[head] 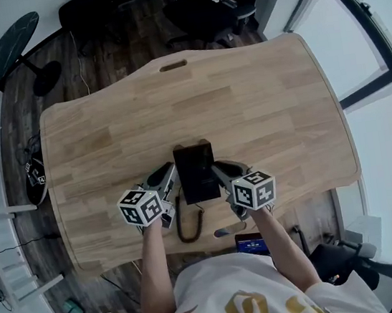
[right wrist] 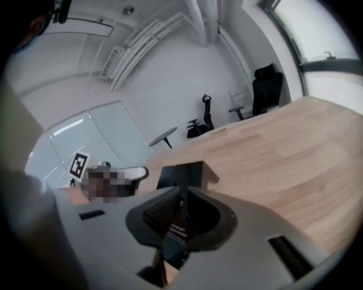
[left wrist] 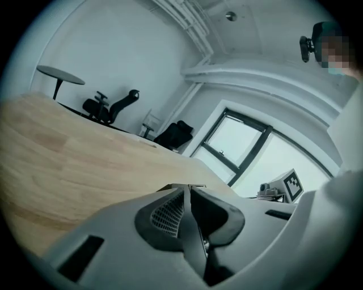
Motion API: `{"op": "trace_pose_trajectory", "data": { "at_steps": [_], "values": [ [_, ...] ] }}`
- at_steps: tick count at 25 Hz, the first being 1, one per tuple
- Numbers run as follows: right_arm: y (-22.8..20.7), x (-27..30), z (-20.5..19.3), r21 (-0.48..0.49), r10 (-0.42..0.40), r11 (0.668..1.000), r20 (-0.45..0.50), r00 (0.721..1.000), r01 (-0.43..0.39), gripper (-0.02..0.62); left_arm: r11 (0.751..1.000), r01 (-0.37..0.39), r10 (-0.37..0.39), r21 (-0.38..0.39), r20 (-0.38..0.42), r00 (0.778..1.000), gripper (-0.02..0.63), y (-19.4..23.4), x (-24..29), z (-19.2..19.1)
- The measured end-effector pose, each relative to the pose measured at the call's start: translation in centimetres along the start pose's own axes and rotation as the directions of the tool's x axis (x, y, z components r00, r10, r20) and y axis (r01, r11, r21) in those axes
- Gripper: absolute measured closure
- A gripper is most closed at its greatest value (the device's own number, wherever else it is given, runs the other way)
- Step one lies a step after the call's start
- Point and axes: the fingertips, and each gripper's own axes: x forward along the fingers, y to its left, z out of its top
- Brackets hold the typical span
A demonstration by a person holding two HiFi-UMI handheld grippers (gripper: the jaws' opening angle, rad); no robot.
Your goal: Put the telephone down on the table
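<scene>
Cord (head: 180, 226) hangs nearest us, a dark springy loop dropping off the near edge of the table (head: 259, 92) towards our lap. We judge it the awkward part: it will tug, swing and may snag on that edge as the body is set down.

Just beyond it the two grippers face each other. The left gripper (head: 170, 175) has its jaws closed on a thin dark edge of the telephone (head: 196, 170), and the right gripper (head: 219, 171) is clamped the same way on the opposite long side. The left and right gripper views both show pads pressing on black casing.

The telephone sits between them over the near middle of the table, long axis pointing away from us. Whether its base is touching the wood we cannot tell.

It looks like a stiff, hard plastic slab, smooth enough to slip in the pads, and probably moderate in weight. We think the hold on opposite sides near the middle suits it, so we should keep it level and lower it gently. Whether a loose handset rests on top we cannot make out.

Farther off stretches bare wood, then office chairs (head: 210, 2), a round side table (head: 10, 41) and a window (head: 371, 12).
</scene>
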Motion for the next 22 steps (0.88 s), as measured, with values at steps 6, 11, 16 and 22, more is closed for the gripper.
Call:
{"op": "trace_pose_trajectory", "data": {
  "at_steps": [6,11,16,22],
  "values": [
    [2.4,-2.0,0.9,-0.057,0.003,0.998,0.060,0.998,0.000,0.583,0.997,-0.029,0.028,0.072,0.014,1.000,0.597,-2.2,-1.6,0.9],
    [3.6,-3.6,1.8,-0.085,-0.033,0.995,0.122,0.992,0.044,0.583,0.988,-0.055,0.049,0.146,0.048,0.998,0.597,-4.1,-3.2,1.8],
    [5.1,-5.4,2.3,-0.127,-0.058,0.989,0.168,0.984,0.080,0.583,0.993,-0.019,0.008,0.115,0.092,0.996,0.597,-6.2,-4.8,2.2],
    [6.6,-7.6,3.0,-0.168,-0.071,0.979,0.240,0.968,0.114,0.583,0.984,-0.024,0.001,0.178,0.126,0.992,0.597,-8.3,-6.4,2.0]
  ]
}}
